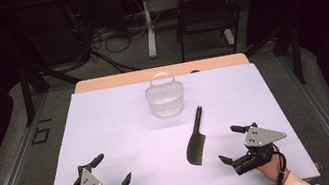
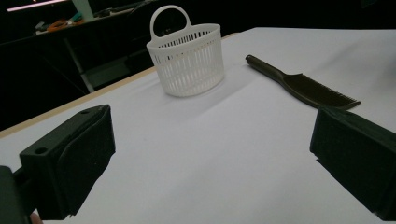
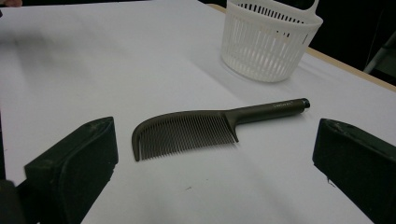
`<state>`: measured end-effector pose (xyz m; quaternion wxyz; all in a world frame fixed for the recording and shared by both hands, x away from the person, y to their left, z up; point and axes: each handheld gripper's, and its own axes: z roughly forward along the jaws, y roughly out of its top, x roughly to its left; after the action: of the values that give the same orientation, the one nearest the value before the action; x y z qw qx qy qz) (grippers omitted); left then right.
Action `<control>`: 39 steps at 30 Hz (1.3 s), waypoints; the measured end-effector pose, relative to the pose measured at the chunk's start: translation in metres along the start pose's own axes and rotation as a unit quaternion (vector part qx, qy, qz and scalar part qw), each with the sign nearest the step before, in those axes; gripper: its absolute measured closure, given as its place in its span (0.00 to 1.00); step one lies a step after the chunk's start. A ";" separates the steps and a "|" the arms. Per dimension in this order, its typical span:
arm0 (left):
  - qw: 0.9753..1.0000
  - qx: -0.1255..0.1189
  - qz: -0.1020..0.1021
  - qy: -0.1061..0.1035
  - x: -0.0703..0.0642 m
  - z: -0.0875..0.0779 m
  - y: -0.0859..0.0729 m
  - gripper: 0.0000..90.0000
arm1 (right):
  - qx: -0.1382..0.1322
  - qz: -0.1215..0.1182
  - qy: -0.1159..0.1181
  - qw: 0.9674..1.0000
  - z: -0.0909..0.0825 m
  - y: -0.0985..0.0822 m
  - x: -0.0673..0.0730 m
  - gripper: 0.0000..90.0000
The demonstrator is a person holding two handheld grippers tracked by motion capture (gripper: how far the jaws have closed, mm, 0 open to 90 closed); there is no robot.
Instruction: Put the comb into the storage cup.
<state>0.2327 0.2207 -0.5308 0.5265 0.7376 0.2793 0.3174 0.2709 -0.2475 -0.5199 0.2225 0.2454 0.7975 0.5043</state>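
The white surface [image 1: 123, 130] fills the middle of the frame, with a white slatted basket [image 1: 165, 98] at upper centre. Just below and right of it lies the dark comb [image 1: 196, 140], light, stiff and thin; its rounded handle looks the best hold. Both claws, left claw [image 1: 113, 169] and right claw [image 1: 229, 143], gape empty at the lower corners.
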 end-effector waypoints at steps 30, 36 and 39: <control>1.000 0.002 0.000 0.002 0.000 0.000 0.000 0.00 | 0.038 0.006 0.001 0.999 0.039 0.012 -0.029 0.00; 1.000 0.004 -0.001 0.004 0.000 0.000 0.000 0.00 | 0.040 0.006 -0.006 0.999 0.048 0.013 -0.038 0.00; 1.000 0.004 0.000 0.003 0.001 0.000 0.000 0.00 | 0.041 0.006 -0.007 0.999 0.052 0.014 -0.040 0.00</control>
<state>0.2332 0.2212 -0.5312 0.5224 0.7390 0.2820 0.3185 0.3360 -0.2306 -0.5228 0.2146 0.2629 0.8145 0.4706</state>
